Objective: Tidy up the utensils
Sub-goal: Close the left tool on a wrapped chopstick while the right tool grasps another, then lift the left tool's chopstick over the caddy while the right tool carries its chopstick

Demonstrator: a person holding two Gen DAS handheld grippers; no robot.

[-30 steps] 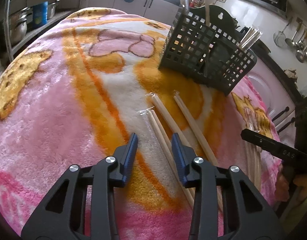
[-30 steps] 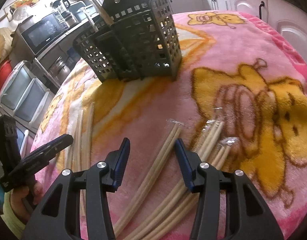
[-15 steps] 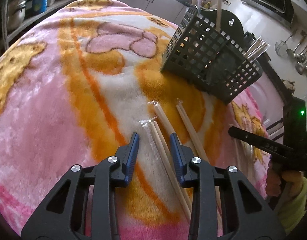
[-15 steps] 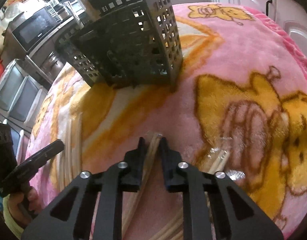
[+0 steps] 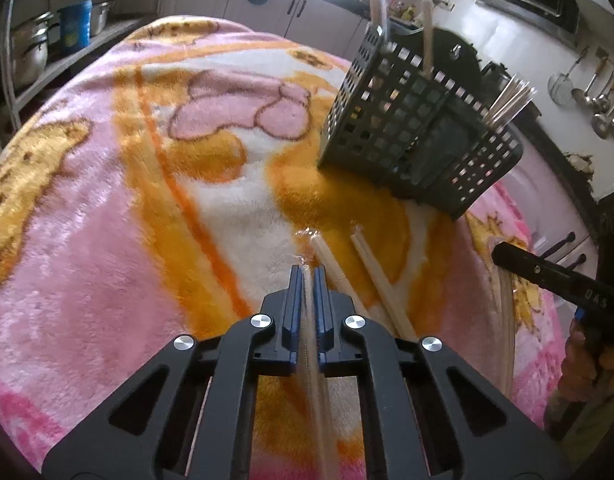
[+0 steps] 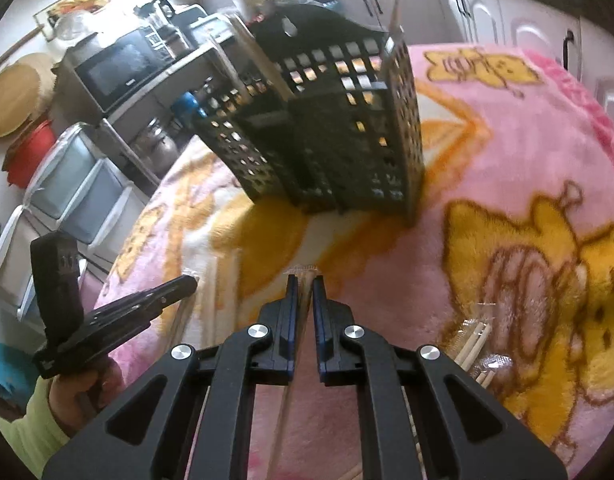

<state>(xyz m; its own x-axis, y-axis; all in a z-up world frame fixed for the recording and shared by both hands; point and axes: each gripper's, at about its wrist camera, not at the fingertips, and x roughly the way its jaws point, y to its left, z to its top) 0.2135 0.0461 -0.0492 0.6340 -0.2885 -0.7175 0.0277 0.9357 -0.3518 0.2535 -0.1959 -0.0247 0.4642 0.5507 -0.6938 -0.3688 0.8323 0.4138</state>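
- Left wrist view: the left gripper (image 5: 306, 276) at lower centre is clamped on a wrapped chopstick pair (image 5: 312, 344), gripped near its far end, probably so the length hangs behind for lifting.
- Just right of it, two more pairs (image 5: 371, 264) lie loose on the blanket (image 5: 107, 220).
- The caddy (image 5: 419, 144) stands upper right, sticks already upright inside; likely the destination.
- Right wrist view: the right gripper (image 6: 305, 284) at lower centre is likewise pinched on a second pair (image 6: 303, 300).
- Wrapped spares (image 6: 473, 344) wait lower right.
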